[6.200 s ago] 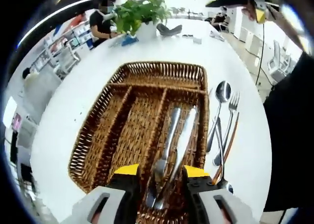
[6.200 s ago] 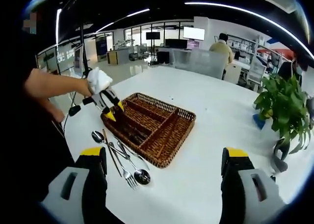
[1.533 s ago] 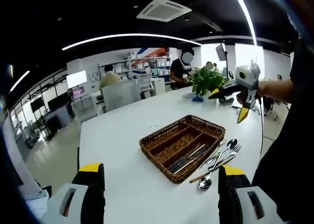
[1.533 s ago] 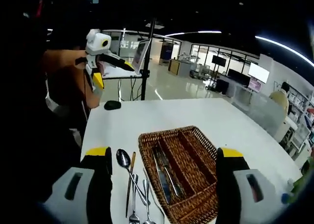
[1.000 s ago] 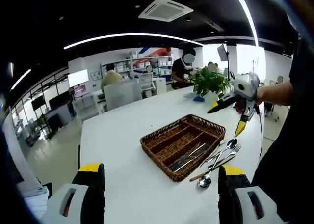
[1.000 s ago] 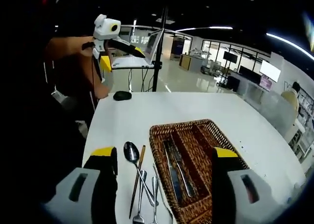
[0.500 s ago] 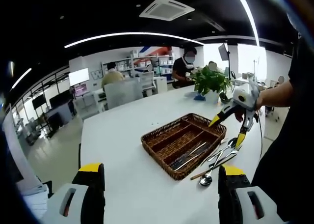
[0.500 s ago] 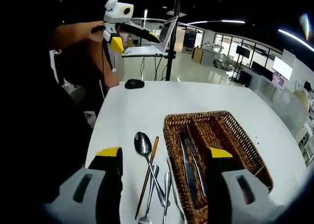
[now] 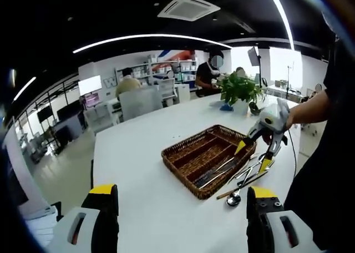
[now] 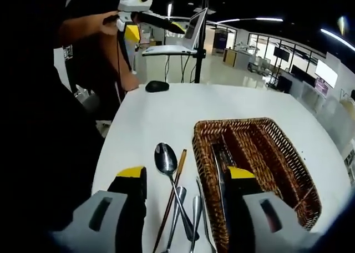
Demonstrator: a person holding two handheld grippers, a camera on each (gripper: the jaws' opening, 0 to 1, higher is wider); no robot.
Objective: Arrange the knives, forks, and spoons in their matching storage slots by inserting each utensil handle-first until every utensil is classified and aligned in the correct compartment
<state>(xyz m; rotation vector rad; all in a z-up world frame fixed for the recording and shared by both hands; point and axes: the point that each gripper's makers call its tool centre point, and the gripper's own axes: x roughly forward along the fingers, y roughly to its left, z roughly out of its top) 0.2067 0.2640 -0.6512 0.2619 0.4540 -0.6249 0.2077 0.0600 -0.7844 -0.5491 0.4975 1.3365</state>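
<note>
A wicker tray (image 10: 277, 170) with long slots is seen on a white table (image 10: 166, 114). Two utensils, probably knives (image 9: 213, 174), lie in one slot, the one nearest the loose pile. The loose utensils (image 10: 177, 203) lie on the table just beside the tray's long edge: a large spoon (image 10: 166, 158), a wooden-handled piece (image 10: 169, 203) and at least two more steel pieces, crossed over one another.

The right gripper (image 10: 186, 178) is held low over this pile, its jaws spread wide and nothing between them. In the left gripper view it (image 9: 250, 156) is seen just above the pile, by the tray's edge. The left gripper (image 9: 180, 196) is held high and well back from the table, jaws wide apart and empty.

Risks are judged as follows. Because the pieces overlap, two may be pinched at once, or a neighbour may be dragged or flicked off the table. Thin, smooth handles lying flat may slip from the jaws. The pieces' types are hard to tell while crossed, so a wrong slot may be chosen.
</note>
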